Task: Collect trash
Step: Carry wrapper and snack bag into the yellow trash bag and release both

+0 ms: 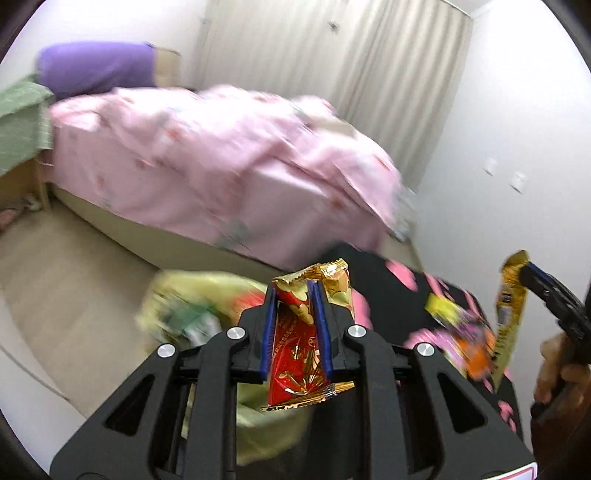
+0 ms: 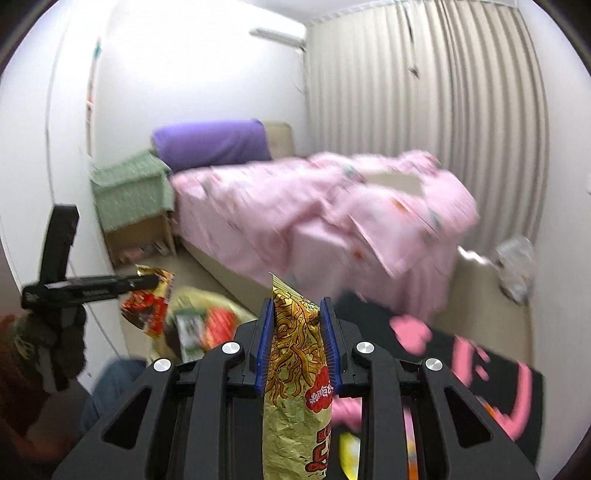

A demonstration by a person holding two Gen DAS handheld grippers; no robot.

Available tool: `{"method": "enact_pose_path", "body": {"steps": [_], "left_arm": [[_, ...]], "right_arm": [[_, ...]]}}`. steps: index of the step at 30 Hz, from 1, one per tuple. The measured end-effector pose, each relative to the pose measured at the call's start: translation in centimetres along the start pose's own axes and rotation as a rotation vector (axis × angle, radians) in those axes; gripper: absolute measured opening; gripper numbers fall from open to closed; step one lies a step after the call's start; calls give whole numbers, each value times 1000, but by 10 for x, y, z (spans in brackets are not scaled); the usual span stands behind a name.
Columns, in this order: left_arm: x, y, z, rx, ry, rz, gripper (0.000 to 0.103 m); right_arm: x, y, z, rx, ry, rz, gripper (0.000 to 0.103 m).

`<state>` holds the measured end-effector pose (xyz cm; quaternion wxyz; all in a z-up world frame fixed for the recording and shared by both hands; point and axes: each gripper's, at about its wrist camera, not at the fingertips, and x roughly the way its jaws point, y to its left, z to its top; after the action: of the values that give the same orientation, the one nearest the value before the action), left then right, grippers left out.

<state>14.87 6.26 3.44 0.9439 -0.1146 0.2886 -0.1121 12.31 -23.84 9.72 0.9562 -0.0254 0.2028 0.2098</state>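
Home bedroom: bed (image 2: 314, 221) under a rumpled pink duvet (image 1: 221, 158), purple pillow (image 2: 210, 142) at the head, green-covered bedside stand (image 2: 133, 195), floor-length pleated curtains (image 2: 424, 92), wall air conditioner (image 2: 277, 35), pale floor (image 1: 74, 258) with a black-and-pink rug (image 2: 498, 380).

Around the bed (image 2: 295, 206) I count two wrappers held in my tools, one red-and-gold wrapper (image 1: 295, 354) and one gold noodle wrapper (image 2: 295, 369), plus one purple pillow (image 2: 210, 142) on it.
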Motion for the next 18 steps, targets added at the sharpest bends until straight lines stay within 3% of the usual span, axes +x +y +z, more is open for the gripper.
{"method": "enact_pose_path", "body": {"steps": [6, 14, 18], "left_arm": [[22, 56, 3, -77, -40, 77, 19], [87, 99, -20, -112, 61, 109, 19], [111, 102, -41, -71, 144, 115, 19]], "right_arm": [[81, 43, 20, -7, -19, 120, 25], [209, 68, 22, 126, 35, 220, 25], [268, 71, -1, 196, 188, 235, 25]]}}
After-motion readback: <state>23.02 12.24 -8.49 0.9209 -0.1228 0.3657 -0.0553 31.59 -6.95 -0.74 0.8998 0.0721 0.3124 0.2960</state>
